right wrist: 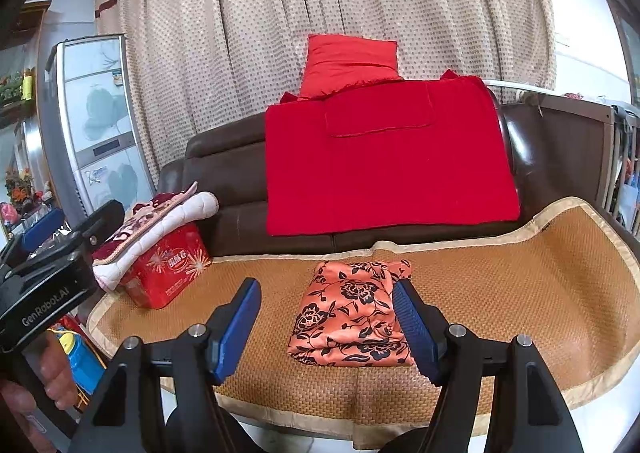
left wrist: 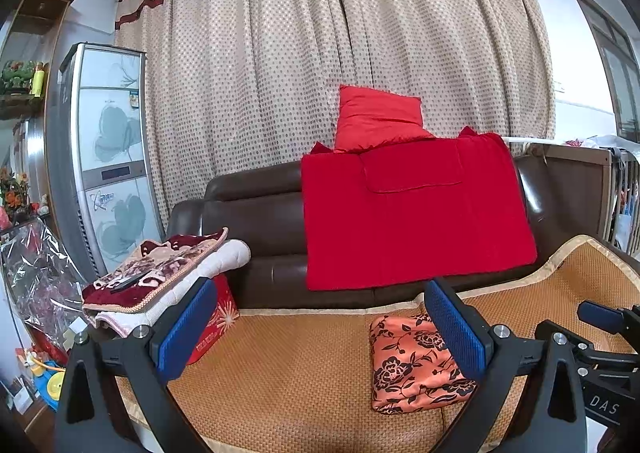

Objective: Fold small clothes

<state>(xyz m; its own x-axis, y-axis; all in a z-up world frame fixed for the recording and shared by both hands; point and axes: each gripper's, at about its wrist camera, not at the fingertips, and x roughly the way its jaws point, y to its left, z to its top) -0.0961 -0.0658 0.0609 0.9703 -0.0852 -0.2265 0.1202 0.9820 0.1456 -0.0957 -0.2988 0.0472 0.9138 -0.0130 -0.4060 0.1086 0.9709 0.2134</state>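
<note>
Two grippers hover apart-jawed, gripping nothing, before a folded orange floral garment [right wrist: 352, 313] on the woven mat [right wrist: 520, 285]; right gripper [right wrist: 326, 327] hides its right edge, left gripper [left wrist: 324, 327] beside it.

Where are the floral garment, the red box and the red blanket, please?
Floral garment [right wrist: 352, 313]: right wrist view, middle of the folded top.
Red box [right wrist: 168, 267]: right wrist view, its printed front.
Red blanket [right wrist: 384, 173]: right wrist view, centre of the draped cloth.

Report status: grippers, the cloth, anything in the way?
Left gripper open, empty. Right gripper open, empty, above mat. Floral cloth folded, lying flat on mat. Red box off to the side, path clear.
</note>
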